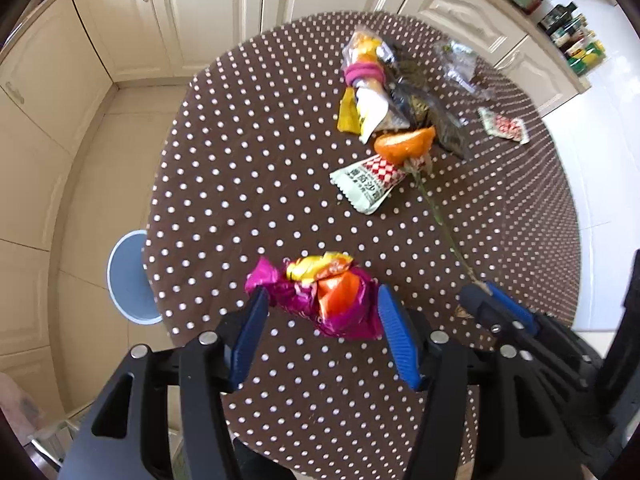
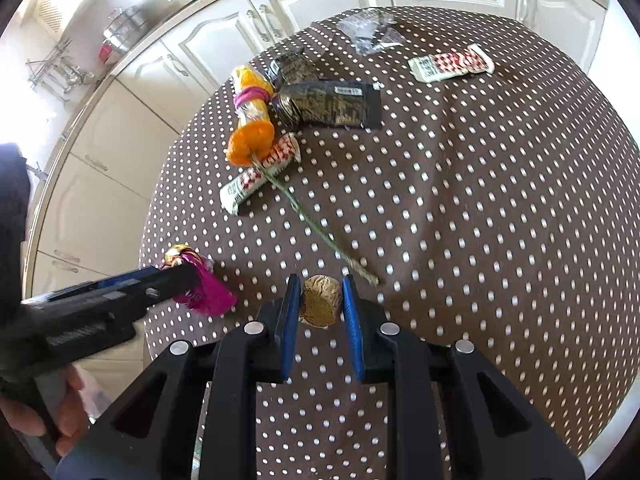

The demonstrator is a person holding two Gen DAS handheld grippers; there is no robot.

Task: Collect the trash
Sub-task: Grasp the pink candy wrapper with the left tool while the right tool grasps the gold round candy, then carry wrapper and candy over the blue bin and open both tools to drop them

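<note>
A crumpled magenta and orange wrapper [image 1: 340,304] lies near the front of the brown polka-dot table [image 1: 240,160]. My left gripper [image 1: 322,293] stands open around it, one blue pad at each end of the wrapper. The right wrist view shows this gripper [image 2: 188,276] from the side, over the wrapper [image 2: 208,296]. My right gripper [image 2: 321,282] is shut on a small brown lump [image 2: 321,302] just above the tablecloth. It appears in the left wrist view at the right [image 1: 480,296].
Further back lie an orange peel [image 1: 404,146] on a long flower stem [image 1: 440,220], two green-and-red sachets [image 1: 366,184] [image 1: 504,126], a yellow bag with a pink band [image 1: 366,72], a dark packet [image 1: 424,112] and clear plastic [image 1: 460,62]. A blue round thing [image 1: 128,276] sits on the floor left of the table.
</note>
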